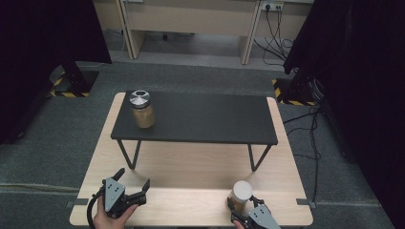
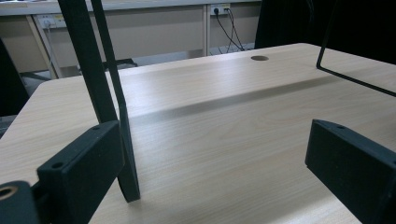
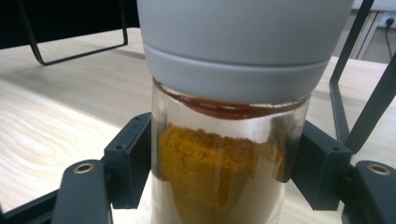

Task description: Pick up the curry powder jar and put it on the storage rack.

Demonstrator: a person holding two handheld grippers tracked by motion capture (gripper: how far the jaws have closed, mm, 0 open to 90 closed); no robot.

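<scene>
Spice jar with white lid [image 1: 240, 193]: stands upright at the near right of the wooden table [image 1: 200, 167], long axis vertical, lid up; in the right gripper view [image 3: 224, 140] the clear glass holds yellow-orange powder under a wide white cap.
Left gripper [image 1: 132, 183]: held in the person's left hand [image 1: 111, 218] at the near left of the table, jaws spread wide with nothing between them, pointing forward toward the shelf leg.
Left gripper view: the two black jaws [image 2: 219, 163] stand well apart over bare wood; a black shelf leg [image 2: 100, 93] rises just beside the left jaw; a round cable hole [image 2: 259, 58] lies in the table's far part.
Black shelf [image 1: 196, 117]: a low dark platform on thin metal legs, standing on the middle of the table and spanning most of its width.
Jar with silver lid [image 1: 142, 109]: upright on the left end of the shelf, holding tan powder, well apart from both grippers.
Right gripper [image 1: 241, 210]: at the near right edge, its jaws on either side of the white-lidded jar; in its own view [image 3: 219, 163] both pads press against the glass low on the body, so it is clamped on the jar.
Surroundings: grey carpet [image 1: 47, 143] around the table, black curtains at both sides, desks and cables at the back.
</scene>
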